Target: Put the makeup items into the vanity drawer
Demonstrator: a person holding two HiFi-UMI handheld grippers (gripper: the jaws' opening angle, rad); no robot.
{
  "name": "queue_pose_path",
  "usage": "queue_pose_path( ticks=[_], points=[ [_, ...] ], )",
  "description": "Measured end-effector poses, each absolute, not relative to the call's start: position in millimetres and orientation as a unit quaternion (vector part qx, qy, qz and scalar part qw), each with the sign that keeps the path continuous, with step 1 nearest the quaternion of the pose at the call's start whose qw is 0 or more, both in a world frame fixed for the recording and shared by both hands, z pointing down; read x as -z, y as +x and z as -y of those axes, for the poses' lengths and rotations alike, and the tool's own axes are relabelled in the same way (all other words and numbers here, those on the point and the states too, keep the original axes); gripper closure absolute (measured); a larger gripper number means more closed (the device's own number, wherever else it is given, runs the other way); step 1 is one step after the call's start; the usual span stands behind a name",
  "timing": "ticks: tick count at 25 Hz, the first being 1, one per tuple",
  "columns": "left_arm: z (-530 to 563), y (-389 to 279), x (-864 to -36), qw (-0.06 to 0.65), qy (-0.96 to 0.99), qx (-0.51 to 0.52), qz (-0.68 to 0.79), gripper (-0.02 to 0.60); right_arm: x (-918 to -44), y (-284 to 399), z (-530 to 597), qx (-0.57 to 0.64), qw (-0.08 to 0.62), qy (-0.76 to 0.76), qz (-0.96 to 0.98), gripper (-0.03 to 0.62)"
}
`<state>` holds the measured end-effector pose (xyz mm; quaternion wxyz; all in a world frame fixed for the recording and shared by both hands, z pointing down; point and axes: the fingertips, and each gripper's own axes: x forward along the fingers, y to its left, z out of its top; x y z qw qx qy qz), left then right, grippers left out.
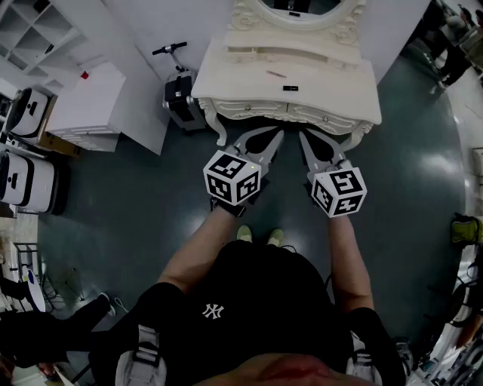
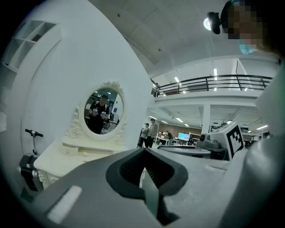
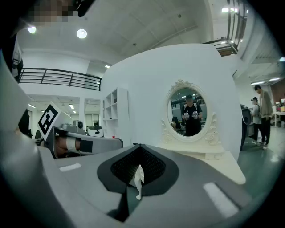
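Note:
A cream vanity table [image 1: 332, 94] with an oval mirror [image 1: 302, 9] stands ahead of me. On its top lie a thin pencil-like item [image 1: 276, 74] and a small dark item [image 1: 290, 88]. Its front drawers [image 1: 253, 108] look closed. My left gripper [image 1: 278, 133] and right gripper [image 1: 303, 135] hover side by side just in front of the table's front edge, both shut with nothing in them. The left gripper view has the left gripper [image 2: 143, 151] pointing at the vanity [image 2: 73, 153]. In the right gripper view the right gripper [image 3: 139, 146] faces the mirror [image 3: 189, 115].
A black case [image 1: 181, 102] and a scooter [image 1: 172, 51] stand left of the vanity, beside a white cabinet [image 1: 87, 102]. White machines [image 1: 30, 181] line the far left. My feet [image 1: 256, 235] are on the dark floor. People [image 3: 262, 116] stand off to the right.

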<state>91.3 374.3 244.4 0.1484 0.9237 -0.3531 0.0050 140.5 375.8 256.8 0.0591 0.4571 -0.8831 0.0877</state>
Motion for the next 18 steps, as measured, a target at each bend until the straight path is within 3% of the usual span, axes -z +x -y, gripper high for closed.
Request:
queue_pose_path(
  ticks=[18],
  points=[
    [-372,103,-261,0.154,0.912,-0.013,0.379,0.581,-276,156,-370,-0.108,0.058,0.449,0.885,0.572]
  ],
)
